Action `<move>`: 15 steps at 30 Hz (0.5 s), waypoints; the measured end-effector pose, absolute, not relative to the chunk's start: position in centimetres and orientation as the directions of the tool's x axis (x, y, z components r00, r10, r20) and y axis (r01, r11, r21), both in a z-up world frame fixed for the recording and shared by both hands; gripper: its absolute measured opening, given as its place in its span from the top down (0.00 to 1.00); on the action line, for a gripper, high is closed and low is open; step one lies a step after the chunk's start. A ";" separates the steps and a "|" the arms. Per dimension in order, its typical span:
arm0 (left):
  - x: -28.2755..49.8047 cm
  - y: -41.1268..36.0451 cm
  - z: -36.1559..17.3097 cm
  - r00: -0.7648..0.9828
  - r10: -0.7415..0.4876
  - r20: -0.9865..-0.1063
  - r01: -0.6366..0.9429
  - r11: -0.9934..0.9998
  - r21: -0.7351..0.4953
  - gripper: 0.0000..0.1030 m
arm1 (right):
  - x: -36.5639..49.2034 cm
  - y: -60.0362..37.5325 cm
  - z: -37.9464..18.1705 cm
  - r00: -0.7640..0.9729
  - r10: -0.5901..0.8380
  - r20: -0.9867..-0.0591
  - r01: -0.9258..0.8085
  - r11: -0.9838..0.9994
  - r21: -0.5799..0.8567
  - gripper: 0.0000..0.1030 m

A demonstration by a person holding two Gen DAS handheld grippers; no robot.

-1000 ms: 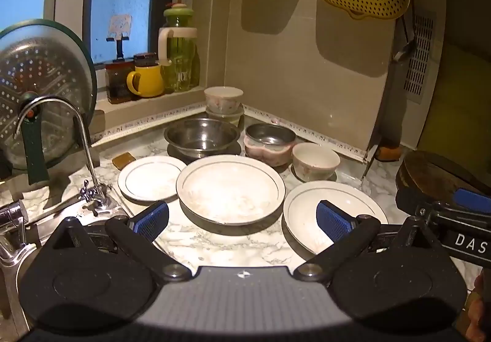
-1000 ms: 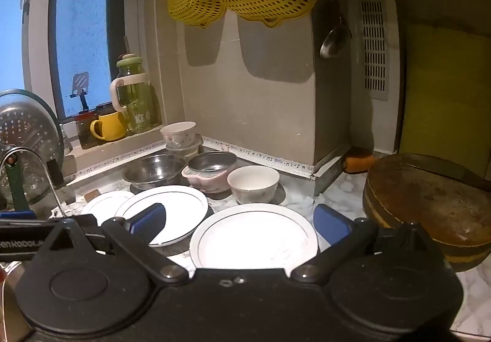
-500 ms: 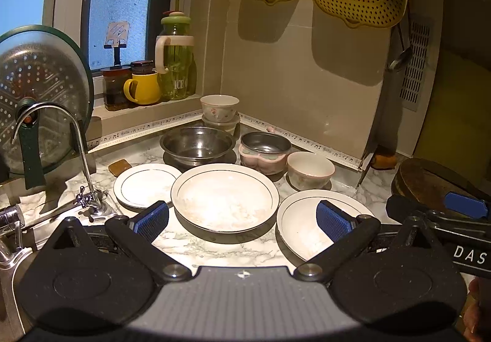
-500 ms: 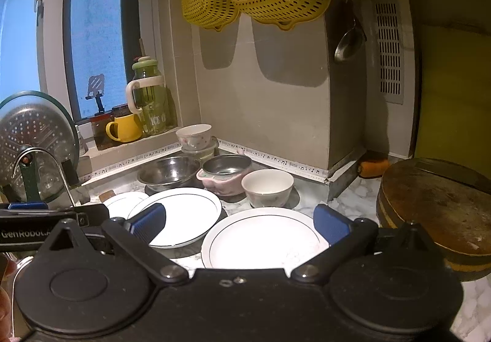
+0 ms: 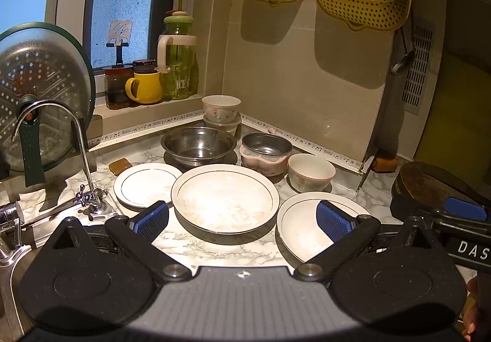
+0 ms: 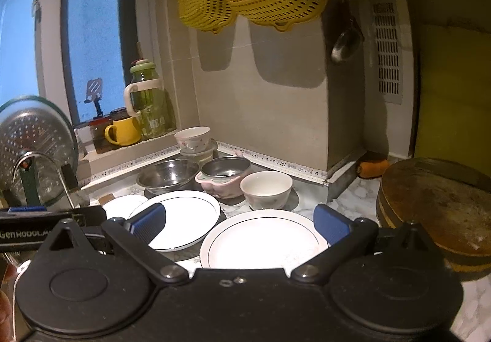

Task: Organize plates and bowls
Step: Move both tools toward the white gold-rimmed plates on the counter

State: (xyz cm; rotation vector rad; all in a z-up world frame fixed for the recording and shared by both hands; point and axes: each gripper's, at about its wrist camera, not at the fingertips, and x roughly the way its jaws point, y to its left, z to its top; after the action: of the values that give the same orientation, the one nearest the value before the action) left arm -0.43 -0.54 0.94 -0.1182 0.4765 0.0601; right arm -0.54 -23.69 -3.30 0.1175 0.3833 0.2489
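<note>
Grippers — left gripper (image 5: pixel 242 217) and right gripper (image 6: pixel 241 223) — are hovering agape, empty; probably approaching the lower-right plate (image 6: pixel 264 240) low, rim-first, is wisest

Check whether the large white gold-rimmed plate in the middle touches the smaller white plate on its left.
Cannot tell. In the left wrist view the large middle plate meets the small left plate's rim with no countertop showing between, but overlap from this angle could hide a gap.
</note>
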 end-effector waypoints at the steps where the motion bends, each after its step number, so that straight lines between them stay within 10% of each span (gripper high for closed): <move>1: -0.4 -0.5 0.9 0.887 0.031 -0.462 -0.086 0.991 -0.099 0.00 | -0.4 -23.9 -3.4 0.896 0.262 -0.358 -0.213 0.962 0.170 0.00; 15: 0.2 -0.3 0.6 0.880 0.006 -0.475 -0.080 0.988 -0.135 0.00 | -0.2 -24.1 -3.8 0.892 0.236 -0.385 -0.181 0.968 0.174 0.00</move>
State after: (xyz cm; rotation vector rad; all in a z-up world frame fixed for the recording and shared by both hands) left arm 0.21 -0.30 0.60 -0.1525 0.4938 0.0450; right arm -0.18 -24.11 -3.81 0.1353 0.4153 0.2172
